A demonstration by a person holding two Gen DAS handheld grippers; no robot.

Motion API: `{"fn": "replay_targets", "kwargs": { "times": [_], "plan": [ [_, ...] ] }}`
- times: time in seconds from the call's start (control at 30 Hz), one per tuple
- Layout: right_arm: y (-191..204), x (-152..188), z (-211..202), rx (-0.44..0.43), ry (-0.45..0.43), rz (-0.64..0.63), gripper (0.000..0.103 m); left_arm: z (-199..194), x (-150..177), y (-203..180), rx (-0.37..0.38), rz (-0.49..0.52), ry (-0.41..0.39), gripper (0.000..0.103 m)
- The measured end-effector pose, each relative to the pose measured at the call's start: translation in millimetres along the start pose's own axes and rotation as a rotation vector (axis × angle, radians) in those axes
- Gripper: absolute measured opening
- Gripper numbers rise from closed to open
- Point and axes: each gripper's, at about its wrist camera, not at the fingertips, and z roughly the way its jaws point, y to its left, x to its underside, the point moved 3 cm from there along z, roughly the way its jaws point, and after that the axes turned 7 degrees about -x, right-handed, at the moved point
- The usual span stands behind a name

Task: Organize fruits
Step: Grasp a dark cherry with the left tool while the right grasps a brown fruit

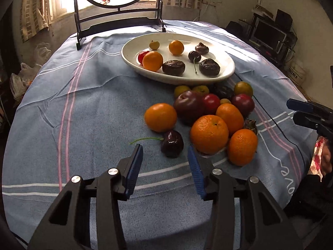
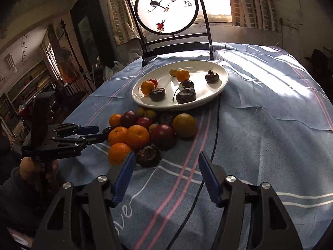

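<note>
A white oval plate (image 1: 226, 70) (image 2: 220, 87) on the blue cloth holds several fruits: small oranges, dark wrinkled fruits, a cherry. In front of it lies a pile of loose fruit (image 1: 210, 114) (image 2: 145, 129): oranges, dark plums, small yellow ones. A dark cherry (image 1: 172, 143) with a green stem lies just ahead of my left gripper (image 1: 164, 154), which is open and empty. My right gripper (image 2: 166, 162) is open and empty, just in front of a wrinkled dark fruit (image 2: 148, 155) and an orange (image 2: 118, 153). The left gripper also shows in the right wrist view (image 2: 97, 134), beside the pile.
A black-framed round screen with a bird painting (image 2: 166, 10) stands at the table's far edge behind the plate. A thin dark cable (image 2: 216, 129) runs across the cloth to the right of the pile. Shelves and clutter surround the table.
</note>
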Motion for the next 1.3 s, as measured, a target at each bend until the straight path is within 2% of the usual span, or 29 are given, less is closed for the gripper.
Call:
{"fn": "replay_targets", "kwargs": {
  "times": [0.07,0.3,0.37,0.5,0.63,0.83,1.03,1.07,1.3],
  "plan": [
    [-0.4,4.6,-1.0,0.01,0.01,0.001,0.051,6.3,-0.9,-4.9,-0.003,0.013,0.007,0.037],
    [-0.4,14.1,-2.4,0.023,0.033,-0.015,0.051,17.9,-1.7,-10.4,-0.019,0.015,0.014,0.036],
    [3.0,15.8,3.7,0.01,0.051,-0.023,0.049,17.1,-1.9,-7.7,-0.012,0.002,0.008,0.025],
    [17.7,15.8,20.0,-0.01,0.08,-0.073,0.044,2.1,-2.4,2.6,0.004,-0.058,-0.039,0.025],
    [28.0,11.2,42.1,0.014,0.114,-0.119,0.043,-16.5,-2.2,6.1,0.03,-0.084,-0.074,0.025],
    [36.3,6.3,70.2,0.087,0.166,-0.171,0.043,-22.1,1.1,3.4,0.044,-0.078,-0.077,0.025],
    [38.0,3.9,86.1,0.109,0.199,-0.177,0.044,-21.2,5.0,2.9,0.058,-0.08,-0.075,0.025],
    [39.0,3.9,85.5,0.114,0.189,-0.179,0.038,-22.0,5.0,3.1,0.06,-0.081,-0.076,0.025],
    [36.5,3.1,57.2,0.068,0.115,-0.131,0.038,-35.0,4.9,4.8,0.074,-0.089,-0.098,0.025]
  ]
}}
